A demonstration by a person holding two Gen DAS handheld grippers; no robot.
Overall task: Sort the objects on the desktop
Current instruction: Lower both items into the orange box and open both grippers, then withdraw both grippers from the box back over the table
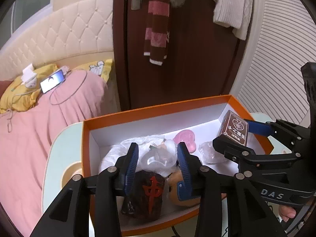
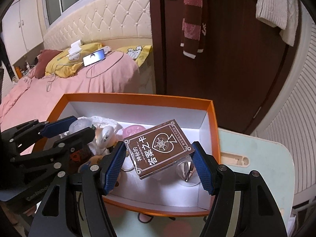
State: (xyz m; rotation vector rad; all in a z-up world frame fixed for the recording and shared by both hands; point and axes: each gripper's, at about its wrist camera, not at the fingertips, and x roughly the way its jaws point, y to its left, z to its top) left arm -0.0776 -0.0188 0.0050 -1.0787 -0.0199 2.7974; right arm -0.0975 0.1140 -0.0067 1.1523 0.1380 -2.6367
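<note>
Blue-padded right gripper fingers clamp the stiff, light brown card box across its slippery short ends; left gripper fingers part-open, empty.

My left gripper hangs over the crowded end of the orange box: right under my fingers a dark bag with a red mark, a brown plush toy and crumpled clear plastic fill the floor. Past my fingertips, bare white floor runs to the far wall. My right gripper is clamped on the brown card box, which blocks the space between those fingers; white floor lies free beneath it, a clear wrapper by the right finger.
</note>
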